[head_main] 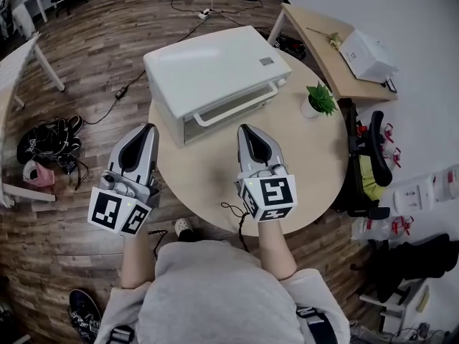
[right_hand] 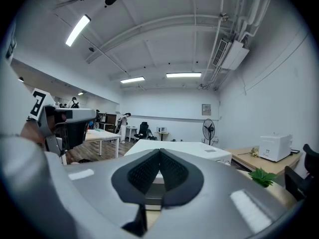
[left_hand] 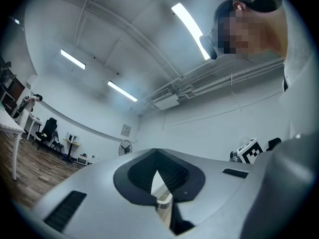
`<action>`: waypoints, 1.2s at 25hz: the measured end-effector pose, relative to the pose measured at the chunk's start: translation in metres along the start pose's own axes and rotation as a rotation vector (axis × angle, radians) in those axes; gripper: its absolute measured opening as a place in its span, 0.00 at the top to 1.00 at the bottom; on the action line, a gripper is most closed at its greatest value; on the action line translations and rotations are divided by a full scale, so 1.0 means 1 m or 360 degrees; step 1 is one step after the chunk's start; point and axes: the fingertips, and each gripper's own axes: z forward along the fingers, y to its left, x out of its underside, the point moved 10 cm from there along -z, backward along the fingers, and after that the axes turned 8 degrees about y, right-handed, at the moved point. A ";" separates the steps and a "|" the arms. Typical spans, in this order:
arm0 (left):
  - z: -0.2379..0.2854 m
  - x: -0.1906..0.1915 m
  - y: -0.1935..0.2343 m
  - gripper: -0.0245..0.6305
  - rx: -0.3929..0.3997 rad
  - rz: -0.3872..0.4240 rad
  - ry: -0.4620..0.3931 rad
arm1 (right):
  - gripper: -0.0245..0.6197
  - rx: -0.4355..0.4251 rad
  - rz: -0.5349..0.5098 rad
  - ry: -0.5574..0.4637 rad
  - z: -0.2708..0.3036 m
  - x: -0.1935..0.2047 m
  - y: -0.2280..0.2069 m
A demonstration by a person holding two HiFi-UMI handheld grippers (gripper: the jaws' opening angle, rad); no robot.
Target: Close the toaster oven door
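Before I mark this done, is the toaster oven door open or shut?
Shut: the toaster oven door stands flush against the front, its handle up near the top edge, and no interior shows.

The head view looks steeply down on the desk [head_main: 315,156] and toaster oven [head_main: 215,70]; cameras on the left hand-held gripper [head_main: 148,129] and right hand-held gripper [head_main: 245,130] sit close behind their jaws, tilted toward the ceiling [right_hand: 164,44]; the right one's view shares the toaster oven.

Toaster oven [right_hand: 185,148] front behind right tool [right_hand: 159,152]
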 end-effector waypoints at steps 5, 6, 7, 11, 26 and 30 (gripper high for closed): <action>0.006 -0.003 -0.011 0.95 0.0011 0.0022 -0.0008 | 0.95 0.0031 0.0029 -0.0079 -0.019 -0.011 -0.012; 0.006 -0.004 -0.013 0.95 0.0010 0.0026 -0.0009 | 0.95 0.0037 0.0028 -0.0090 -0.024 -0.012 -0.014; 0.006 -0.004 -0.015 0.95 0.0008 0.0029 -0.0010 | 0.95 0.0042 0.0025 -0.0100 -0.028 -0.014 -0.015; 0.005 -0.006 -0.023 0.95 0.0005 0.0043 -0.0006 | 0.95 0.0049 0.0034 -0.0139 -0.043 -0.019 -0.022; -0.008 -0.013 -0.050 0.95 -0.0021 0.0094 -0.0032 | 0.95 0.0120 0.0000 -0.0255 -0.091 -0.033 -0.036; -0.010 -0.014 -0.057 0.95 -0.0022 0.0100 -0.0029 | 0.95 0.0137 -0.0011 -0.0274 -0.102 -0.035 -0.038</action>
